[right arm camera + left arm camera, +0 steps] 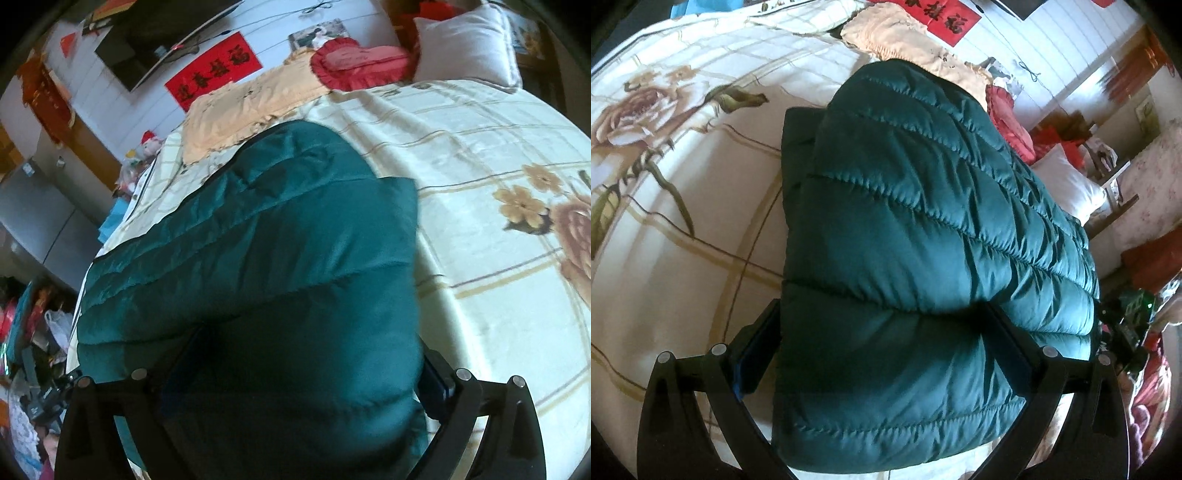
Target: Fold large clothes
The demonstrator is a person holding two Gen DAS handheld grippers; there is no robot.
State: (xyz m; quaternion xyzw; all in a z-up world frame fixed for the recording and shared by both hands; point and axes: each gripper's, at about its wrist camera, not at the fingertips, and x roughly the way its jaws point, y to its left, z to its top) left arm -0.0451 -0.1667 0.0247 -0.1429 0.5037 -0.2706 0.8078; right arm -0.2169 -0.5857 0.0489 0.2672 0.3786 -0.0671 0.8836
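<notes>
A dark green quilted puffer jacket (923, 203) lies folded into a thick bundle on the floral bed sheet (683, 258). My left gripper (881, 310) straddles its near end with the jaws wide; the blue pad of the left finger (744, 369) shows bare beside the cloth, not pressed in. In the right wrist view the same jacket (277, 240) fills the gap of my right gripper (308, 343). Its jaws stand at full width, the right finger's pad (437, 387) is free of the cloth, and the left finger is partly sunk under the padding.
A beige cloth (240, 110), a red heart cushion (358, 62) and a white pillow (465, 44) lie at the bed's far end. Cluttered items (33, 332) stand on the floor off the left edge. Open sheet (498, 295) spreads to the right of the jacket.
</notes>
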